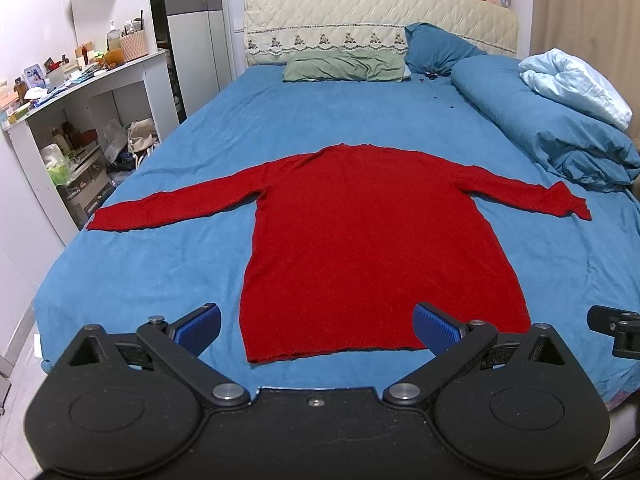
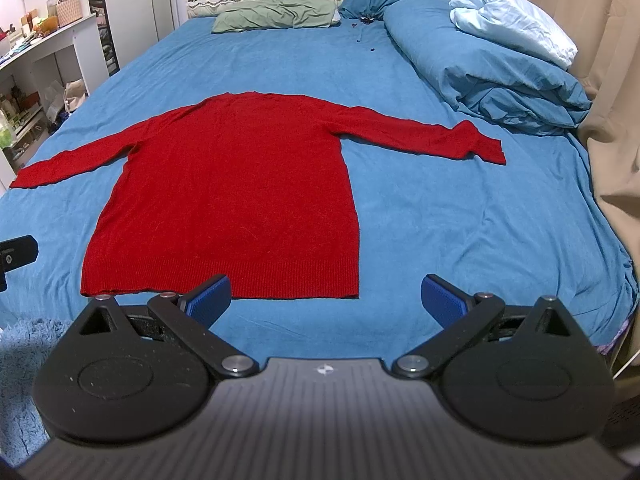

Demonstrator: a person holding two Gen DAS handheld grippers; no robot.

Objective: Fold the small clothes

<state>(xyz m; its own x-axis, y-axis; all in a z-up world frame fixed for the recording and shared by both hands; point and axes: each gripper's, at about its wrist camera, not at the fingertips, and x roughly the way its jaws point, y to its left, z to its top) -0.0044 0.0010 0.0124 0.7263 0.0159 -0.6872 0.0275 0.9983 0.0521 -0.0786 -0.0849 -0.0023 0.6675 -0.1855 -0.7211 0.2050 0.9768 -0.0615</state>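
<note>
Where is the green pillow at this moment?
The green pillow lies at the far end of the bed, against the headboard. In both views it is beyond the red sweater, left of the blue pillow.

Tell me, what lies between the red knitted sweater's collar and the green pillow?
Only bare blue bedsheet separates the red knitted sweater from the green pillow; both wrist views show it.

small dark bits [image 1: 434,77] by pillows unidentifiable, shelf clutter [image 1: 60,68] indistinct
</note>
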